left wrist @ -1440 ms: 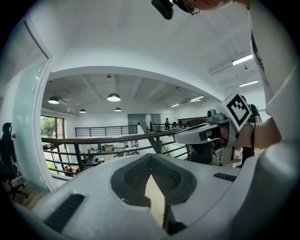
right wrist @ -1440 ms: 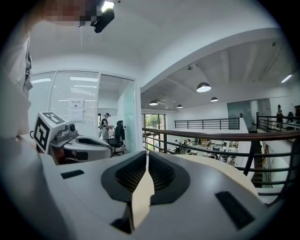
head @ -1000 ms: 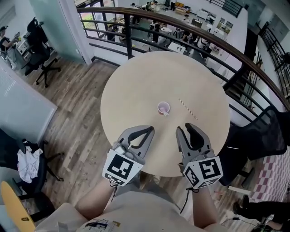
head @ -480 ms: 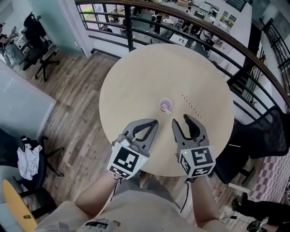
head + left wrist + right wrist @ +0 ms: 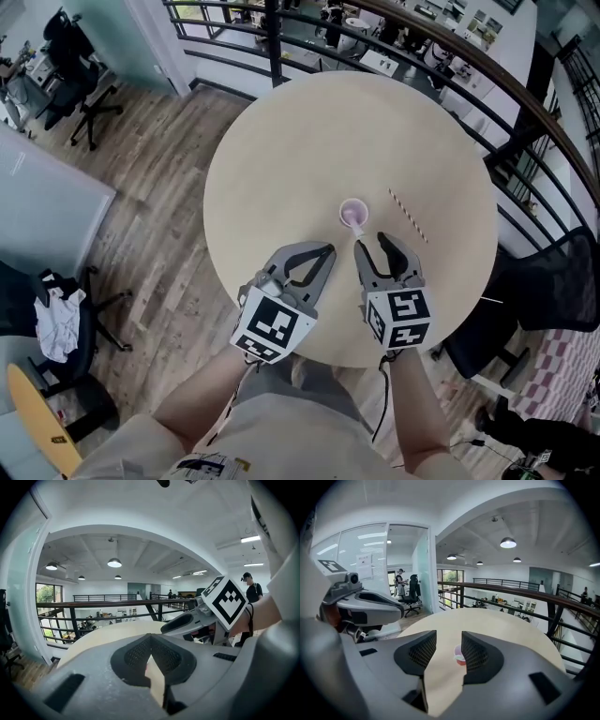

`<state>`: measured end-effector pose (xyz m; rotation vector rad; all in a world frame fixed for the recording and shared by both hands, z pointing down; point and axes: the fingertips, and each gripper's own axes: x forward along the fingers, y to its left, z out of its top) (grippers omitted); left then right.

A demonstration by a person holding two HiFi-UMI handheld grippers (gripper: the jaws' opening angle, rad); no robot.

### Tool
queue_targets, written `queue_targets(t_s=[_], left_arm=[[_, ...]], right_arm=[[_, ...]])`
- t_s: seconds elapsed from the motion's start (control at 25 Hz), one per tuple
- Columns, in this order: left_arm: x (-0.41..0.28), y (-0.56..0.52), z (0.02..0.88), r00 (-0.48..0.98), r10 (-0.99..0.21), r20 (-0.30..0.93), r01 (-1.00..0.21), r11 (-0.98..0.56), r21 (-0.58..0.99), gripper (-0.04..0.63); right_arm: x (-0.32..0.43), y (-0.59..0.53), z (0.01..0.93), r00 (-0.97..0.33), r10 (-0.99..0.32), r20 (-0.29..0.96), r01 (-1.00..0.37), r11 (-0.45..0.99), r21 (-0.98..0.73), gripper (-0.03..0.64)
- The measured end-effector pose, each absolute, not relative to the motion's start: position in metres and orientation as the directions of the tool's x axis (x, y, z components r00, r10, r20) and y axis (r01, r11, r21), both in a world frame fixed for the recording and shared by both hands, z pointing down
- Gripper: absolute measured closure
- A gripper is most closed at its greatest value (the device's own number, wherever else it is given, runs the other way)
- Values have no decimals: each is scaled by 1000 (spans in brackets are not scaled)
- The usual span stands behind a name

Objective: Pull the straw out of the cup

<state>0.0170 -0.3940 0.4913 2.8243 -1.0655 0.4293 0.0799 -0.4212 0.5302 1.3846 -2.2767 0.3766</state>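
Note:
A small pink cup (image 5: 352,215) stands on the round beige table (image 5: 281,159). A thin striped straw (image 5: 408,216) lies flat on the tabletop just right of the cup, outside it. My right gripper (image 5: 372,244) is open just short of the cup with nothing between its fingers; its jaws have just been opening. In the right gripper view the cup (image 5: 458,656) shows ahead in the gap of the right gripper (image 5: 448,651). My left gripper (image 5: 323,251) is shut and empty, to the left of the cup; its tips meet in the left gripper view (image 5: 150,641).
A dark railing (image 5: 441,66) curves round the far side of the table. A black chair (image 5: 553,281) stands at the right, an office chair (image 5: 70,94) on the wood floor at far left. Both grippers hang over the table's near edge.
Both grippers have moved forward across the table toward the cup. The right jaws stand wider apart than one second ago. The cup and straw lie where they were.

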Motion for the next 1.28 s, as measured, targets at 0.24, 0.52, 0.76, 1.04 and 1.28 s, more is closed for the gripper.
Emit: queue_targets(t_s=[0.24, 0.52, 0.76, 1.04, 1.28], left_arm=[[21, -406, 534, 713, -607, 351, -659, -751, 40, 583], [22, -416, 576, 690, -607, 393, -686, -722, 91, 583], [20, -423, 595, 669, -611, 422, -712, -691, 127, 583], [9, -425, 590, 653, -627, 425, -728, -674, 124, 583], [-3, -424, 571, 638, -655, 405, -745, -658, 109, 583]], right_arm=[[92, -441, 589, -312, -749, 584, -906, 419, 53, 462], [88, -454, 628, -280, -729, 624, -900, 426, 94, 462], [94, -462, 650, -262, -690, 674, -903, 421, 80, 466], [101, -465, 649, -254, -705, 663, -918, 391, 64, 551], [99, -462, 621, -259, -740, 620, -921, 383, 73, 554]])
